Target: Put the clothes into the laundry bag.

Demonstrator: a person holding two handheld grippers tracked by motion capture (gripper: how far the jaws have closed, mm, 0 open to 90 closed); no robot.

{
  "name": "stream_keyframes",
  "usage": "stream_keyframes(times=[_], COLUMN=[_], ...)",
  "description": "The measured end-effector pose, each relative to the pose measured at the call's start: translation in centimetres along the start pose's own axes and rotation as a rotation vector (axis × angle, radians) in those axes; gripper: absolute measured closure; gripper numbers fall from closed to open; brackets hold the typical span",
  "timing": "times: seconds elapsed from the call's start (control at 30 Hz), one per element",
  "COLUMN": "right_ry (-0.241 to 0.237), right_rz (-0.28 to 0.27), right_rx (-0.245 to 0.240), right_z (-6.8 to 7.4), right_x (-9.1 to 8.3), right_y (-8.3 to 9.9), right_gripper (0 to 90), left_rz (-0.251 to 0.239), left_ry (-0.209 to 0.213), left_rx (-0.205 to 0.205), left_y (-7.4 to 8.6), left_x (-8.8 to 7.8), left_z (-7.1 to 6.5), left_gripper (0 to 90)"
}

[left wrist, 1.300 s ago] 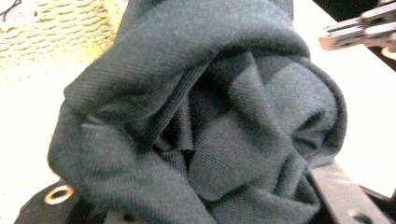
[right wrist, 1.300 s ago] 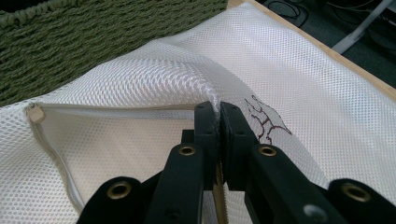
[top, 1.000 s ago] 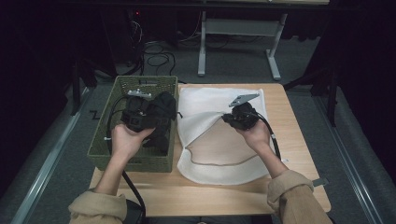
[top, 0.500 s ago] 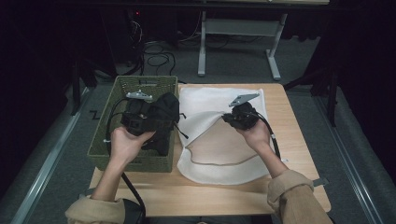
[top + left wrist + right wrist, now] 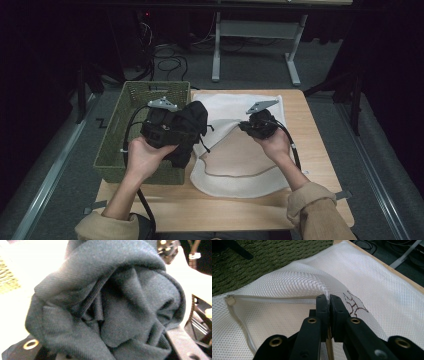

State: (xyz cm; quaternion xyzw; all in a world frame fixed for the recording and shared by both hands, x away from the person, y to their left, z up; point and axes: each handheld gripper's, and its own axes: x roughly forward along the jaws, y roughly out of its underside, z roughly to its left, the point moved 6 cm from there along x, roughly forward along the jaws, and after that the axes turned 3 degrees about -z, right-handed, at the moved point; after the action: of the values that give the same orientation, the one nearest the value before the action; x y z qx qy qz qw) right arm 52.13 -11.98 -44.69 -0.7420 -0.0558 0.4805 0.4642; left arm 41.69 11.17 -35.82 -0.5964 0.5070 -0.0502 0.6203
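A dark, bunched-up garment (image 5: 186,131) hangs crumpled left of centre in the high view. The white mesh laundry bag (image 5: 235,150) lies flat at centre, its zipped mouth lifted open.

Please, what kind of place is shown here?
Probably a lab or recording room, not a home: a small wooden table on grey carpet, loose cables on the floor, dark surroundings, and a desk frame behind.
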Motion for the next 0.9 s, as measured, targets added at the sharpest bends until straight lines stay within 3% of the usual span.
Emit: stream_keyframes(times=[0.47,0.6,0.9], right_ry=[-0.003,-0.007,-0.01], right_rz=[0.0,0.001,-0.002], right_rx=[0.011,0.01,0.008], right_z=[0.2,0.1,0.4], right_x=[0.2,0.2,0.4], right_y=[-0.1,0.0,-0.1], right_gripper=[87.2,87.2,87.2], left_rz=[-0.03,-0.005,0.026], left_ry=[0.089,0.09,0.135], left_rx=[0.028,0.051,0.075], left_y=[-1.2,-1.2,-1.1], left_x=[0.5,1.4,2.7], left_z=[-2.6,-3.3,-4.4], left_gripper=[58.8,58.7,58.7])
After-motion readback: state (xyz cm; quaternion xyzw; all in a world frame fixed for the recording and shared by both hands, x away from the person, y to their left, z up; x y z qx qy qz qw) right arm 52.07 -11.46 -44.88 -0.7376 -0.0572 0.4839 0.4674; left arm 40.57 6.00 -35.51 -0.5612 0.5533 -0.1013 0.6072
